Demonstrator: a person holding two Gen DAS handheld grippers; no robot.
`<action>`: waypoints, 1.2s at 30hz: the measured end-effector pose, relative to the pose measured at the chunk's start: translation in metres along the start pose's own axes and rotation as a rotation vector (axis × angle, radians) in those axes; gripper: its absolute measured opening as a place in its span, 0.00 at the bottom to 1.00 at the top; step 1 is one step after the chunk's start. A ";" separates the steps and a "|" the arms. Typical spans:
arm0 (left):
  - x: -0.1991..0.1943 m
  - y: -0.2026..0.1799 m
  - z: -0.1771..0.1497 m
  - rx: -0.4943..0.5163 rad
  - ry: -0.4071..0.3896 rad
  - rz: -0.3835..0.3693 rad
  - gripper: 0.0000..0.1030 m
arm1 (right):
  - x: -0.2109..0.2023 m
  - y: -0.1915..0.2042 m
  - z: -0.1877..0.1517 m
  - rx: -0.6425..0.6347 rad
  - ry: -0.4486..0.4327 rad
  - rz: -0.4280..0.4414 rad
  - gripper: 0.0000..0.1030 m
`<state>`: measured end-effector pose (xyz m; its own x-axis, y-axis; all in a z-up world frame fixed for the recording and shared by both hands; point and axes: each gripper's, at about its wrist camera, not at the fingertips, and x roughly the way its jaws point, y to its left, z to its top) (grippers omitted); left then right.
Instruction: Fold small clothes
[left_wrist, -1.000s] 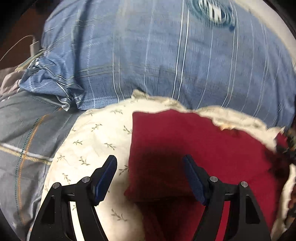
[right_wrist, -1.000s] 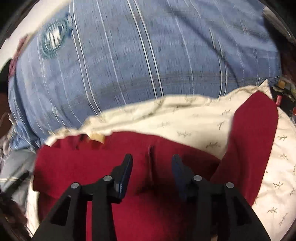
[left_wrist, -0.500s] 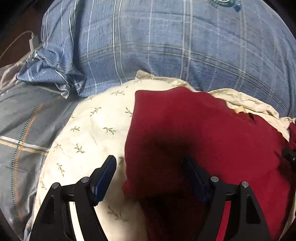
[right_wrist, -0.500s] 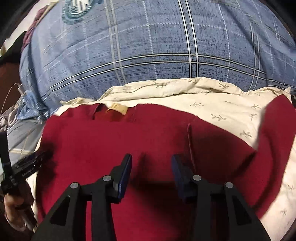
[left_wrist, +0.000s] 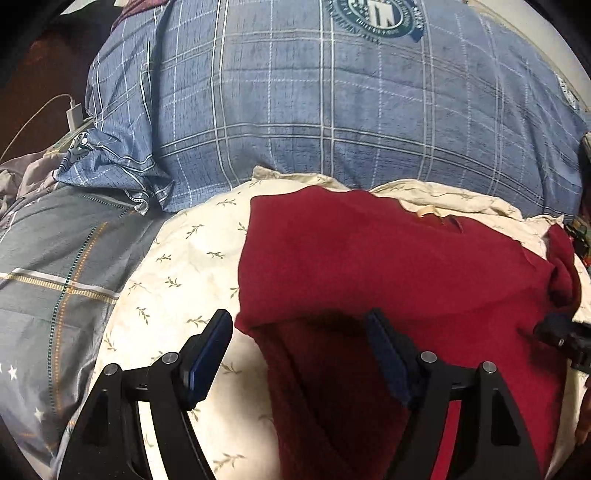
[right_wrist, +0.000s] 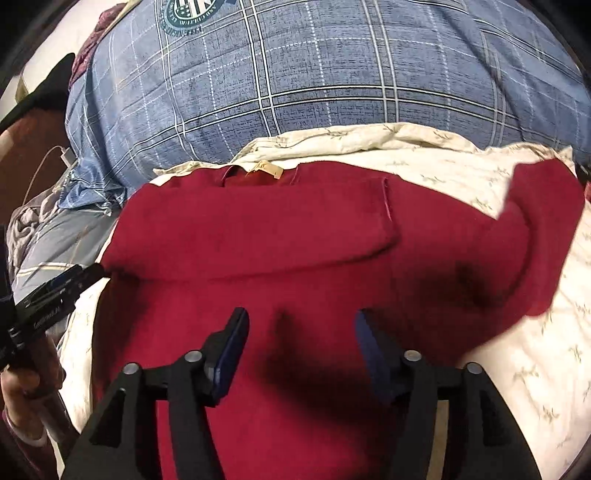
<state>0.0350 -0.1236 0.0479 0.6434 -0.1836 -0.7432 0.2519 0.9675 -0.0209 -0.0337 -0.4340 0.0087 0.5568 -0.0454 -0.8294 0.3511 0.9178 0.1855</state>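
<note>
While both tongs (left_wrist: 299, 350) (right_wrist: 301, 345) gape empty, right opening, only its view shows the shirt's (right_wrist: 258, 236) label (right_wrist: 264, 170).

Left hand-held gripper (left_wrist: 300, 347) gapes wide — right hand-held gripper (right_wrist: 301, 345) opening, both angled down.

garment (left_wrist: 388, 266) lies on the sprigged cloth (left_wrist: 177, 273) before me – its top edge folded over toward me | big checked pillow (left_wrist: 332, 122) behind both | quilt (left_wrist: 55, 258) off to the left of the cloth | my left gripper (left_wrist: 299, 347) straddles the garment's left edge | my right gripper (right_wrist: 301, 343) – jaws opening – over its middle, nothing gripped
</note>
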 end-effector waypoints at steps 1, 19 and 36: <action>-0.004 -0.001 -0.002 0.000 -0.001 -0.007 0.72 | 0.001 -0.002 -0.005 0.003 0.010 -0.009 0.65; -0.023 -0.021 -0.040 0.002 0.027 -0.041 0.72 | 0.021 0.026 -0.032 -0.092 -0.079 -0.138 1.00; 0.016 -0.031 -0.038 0.042 0.039 -0.110 0.72 | -0.045 -0.030 0.018 0.064 -0.220 -0.068 0.98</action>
<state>0.0102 -0.1497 0.0117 0.5815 -0.2809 -0.7635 0.3502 0.9335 -0.0767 -0.0556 -0.4668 0.0504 0.6785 -0.1976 -0.7075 0.4366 0.8831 0.1721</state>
